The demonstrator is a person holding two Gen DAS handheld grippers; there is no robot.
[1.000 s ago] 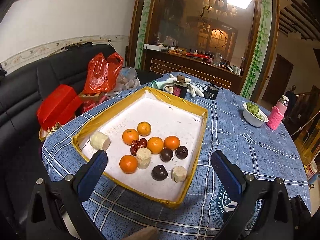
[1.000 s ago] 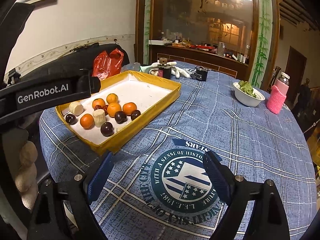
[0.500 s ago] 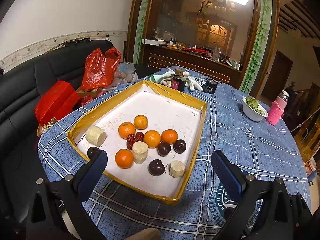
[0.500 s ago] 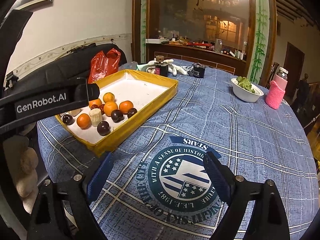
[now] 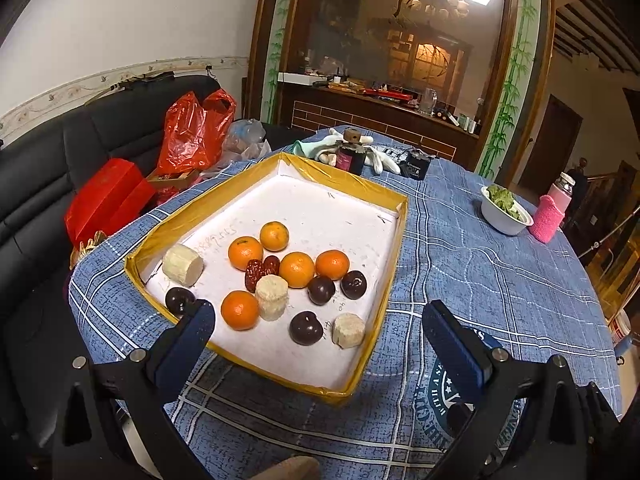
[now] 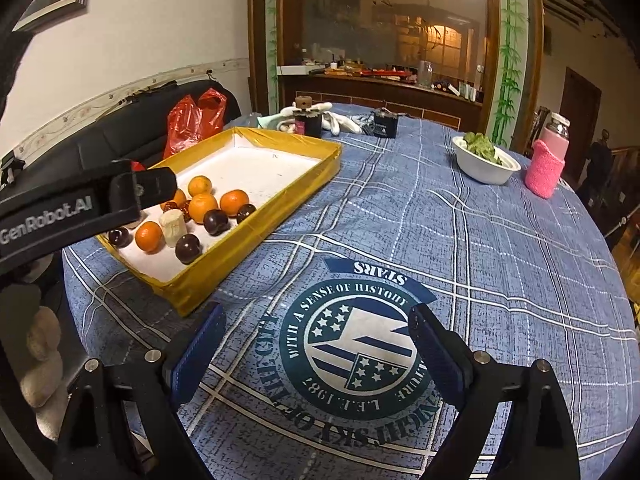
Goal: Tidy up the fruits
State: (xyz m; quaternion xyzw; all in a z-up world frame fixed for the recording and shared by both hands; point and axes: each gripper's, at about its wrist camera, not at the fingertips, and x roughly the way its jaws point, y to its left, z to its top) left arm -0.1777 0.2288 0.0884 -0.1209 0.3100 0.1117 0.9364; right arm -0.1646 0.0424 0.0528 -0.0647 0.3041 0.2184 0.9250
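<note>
Left wrist view looks down at a wide, shallow box with yellow taped walls and a white floor (image 5: 394,216), sitting on a round table with a blue checked cloth (image 5: 480,264). The fruit is all in the near half of this box, mixed up together: five small round oranges (image 5: 296,269), four dark purple round fruits (image 5: 306,327), two wrinkly red dates (image 5: 262,270) and three pale cream chunks cut like short logs (image 5: 272,297). They are not sorted by kind, so I cannot tell if the tidying is just starting or partly done. The left gripper (image 5: 318,338) is wide apart and holds nothing. It hangs right at the near edge of the box, and the fruit lies just ahead of it and a little to its left. One dark fruit (image 5: 180,300) peeks out next to its left finger. The right gripper (image 6: 316,344) is also spread wide and empty. It sits over the round badge printed on the cloth (image 6: 354,338), and the box is well off to its left. So the left gripper is much nearer the fruit.
</note>
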